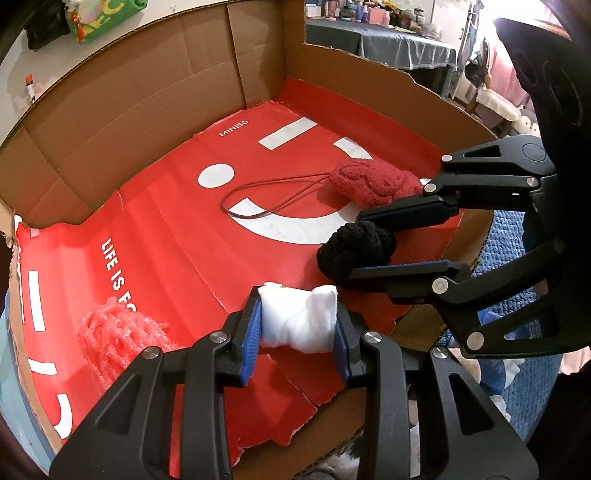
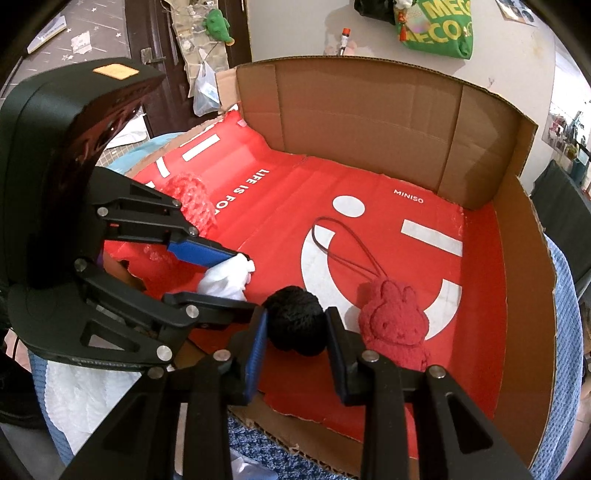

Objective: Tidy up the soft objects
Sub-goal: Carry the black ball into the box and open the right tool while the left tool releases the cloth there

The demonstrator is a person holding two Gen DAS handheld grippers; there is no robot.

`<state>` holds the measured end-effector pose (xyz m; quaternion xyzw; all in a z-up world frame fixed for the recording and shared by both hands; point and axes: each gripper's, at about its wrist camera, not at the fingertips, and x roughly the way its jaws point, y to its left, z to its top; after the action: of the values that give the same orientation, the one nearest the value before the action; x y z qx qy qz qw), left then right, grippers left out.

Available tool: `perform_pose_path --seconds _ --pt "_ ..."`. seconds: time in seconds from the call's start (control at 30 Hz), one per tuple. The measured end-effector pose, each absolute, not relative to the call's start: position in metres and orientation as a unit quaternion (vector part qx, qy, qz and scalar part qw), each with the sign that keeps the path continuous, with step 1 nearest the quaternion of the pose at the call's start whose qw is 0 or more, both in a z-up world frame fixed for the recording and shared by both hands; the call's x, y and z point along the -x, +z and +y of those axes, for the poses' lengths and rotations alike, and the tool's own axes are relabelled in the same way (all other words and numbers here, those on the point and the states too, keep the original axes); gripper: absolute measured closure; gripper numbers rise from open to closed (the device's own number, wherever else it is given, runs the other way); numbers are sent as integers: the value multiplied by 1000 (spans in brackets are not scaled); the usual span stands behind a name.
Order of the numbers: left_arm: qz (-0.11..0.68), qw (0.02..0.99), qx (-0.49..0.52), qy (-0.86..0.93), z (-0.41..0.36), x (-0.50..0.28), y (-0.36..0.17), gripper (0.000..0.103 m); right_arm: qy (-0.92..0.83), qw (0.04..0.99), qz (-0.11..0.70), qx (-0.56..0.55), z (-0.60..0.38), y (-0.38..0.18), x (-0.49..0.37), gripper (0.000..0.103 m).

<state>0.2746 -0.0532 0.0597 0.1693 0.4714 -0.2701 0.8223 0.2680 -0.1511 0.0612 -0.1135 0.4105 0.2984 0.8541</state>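
Observation:
My left gripper [image 1: 298, 325] is shut on a white soft bundle [image 1: 298, 319] just above the red floor of the open cardboard box [image 1: 147, 107]; it also shows in the right wrist view [image 2: 226, 280]. My right gripper [image 2: 295, 328] is shut on a black woolly ball [image 2: 293, 319], seen from the left wrist view [image 1: 354, 254] too. A red plush rabbit charm [image 2: 393, 323] with a dark cord loop lies on the box floor beside the right gripper. A pink knitted piece [image 1: 118, 332] lies at the box's near left.
The box has tall brown walls [image 2: 369, 122] at the back and side and a torn low front edge [image 2: 314, 421]. A blue textured cloth [image 2: 561, 332] lies under the box. A green bag [image 2: 439, 26] hangs on the wall behind.

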Motion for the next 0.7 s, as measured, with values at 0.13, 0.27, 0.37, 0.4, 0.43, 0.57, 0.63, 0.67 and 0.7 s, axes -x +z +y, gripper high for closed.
perform_pose_path --seconds 0.13,0.27,0.37,0.4,0.43,0.57,0.63,0.67,0.7 --pt "471 823 -171 -269 -54 -275 60 69 298 853 412 114 -151 61 -268 70" --pt "469 827 -167 -262 -52 -276 61 56 297 852 415 114 -151 60 -269 68" --pt "468 827 -169 -263 -52 -274 61 56 297 852 417 114 -151 59 -270 68" --pt "468 827 -169 -263 -52 -274 60 56 297 851 417 113 -152 59 -270 67" --pt "467 827 -169 -263 -52 -274 61 56 296 851 418 112 -152 59 -271 67" --pt "465 828 -172 -262 -53 -273 61 56 295 852 417 112 -152 60 -270 65" --pt "463 829 -173 -261 -52 -272 63 56 295 853 417 112 -153 61 -270 64" --pt "462 830 -172 -261 -52 -271 63 56 294 853 416 111 -153 61 -269 63" --pt "460 831 -171 -261 -53 -271 64 55 293 854 415 111 -153 62 -269 63"
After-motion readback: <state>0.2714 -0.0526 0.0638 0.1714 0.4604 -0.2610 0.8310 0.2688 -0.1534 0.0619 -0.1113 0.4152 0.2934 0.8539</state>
